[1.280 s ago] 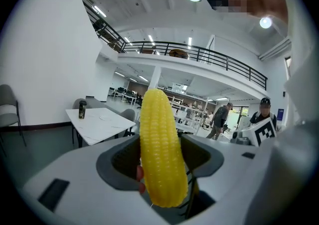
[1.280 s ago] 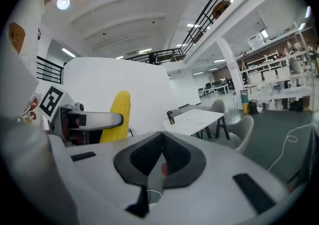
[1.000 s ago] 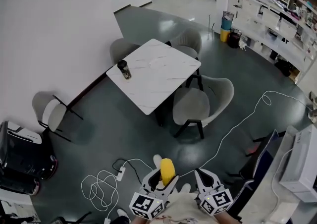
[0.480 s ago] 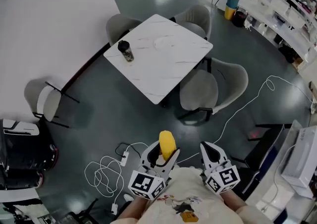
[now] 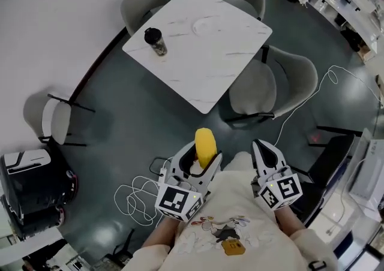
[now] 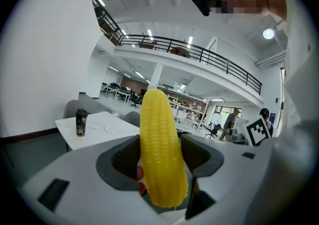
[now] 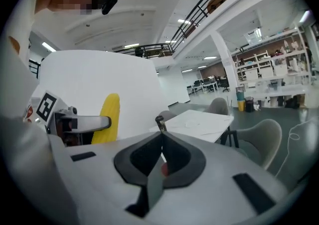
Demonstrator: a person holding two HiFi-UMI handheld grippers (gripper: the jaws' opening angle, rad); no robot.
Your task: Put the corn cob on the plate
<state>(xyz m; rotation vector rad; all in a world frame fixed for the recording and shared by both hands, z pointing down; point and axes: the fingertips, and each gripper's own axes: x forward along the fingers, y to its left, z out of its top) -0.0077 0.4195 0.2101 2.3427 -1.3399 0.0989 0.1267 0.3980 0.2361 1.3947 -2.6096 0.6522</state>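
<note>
White marble table point(image 5: 204, 66) nearer, 12 o'clock. Left gripper point(image 5: 198, 165) clamps yellow corn cob point(image 5: 205, 145); right gripper point(image 5: 264, 147) jaws together, empty. Carrying step; next needs reaching pale round plate point(image 5: 207, 24).

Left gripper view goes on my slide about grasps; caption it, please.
Left gripper shut on an upright corn cob, the white table with cup and plate standing beyond.

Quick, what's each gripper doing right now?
Left gripper: closed on the yellow corn cob.
Right gripper: closed, holding nothing.
</note>
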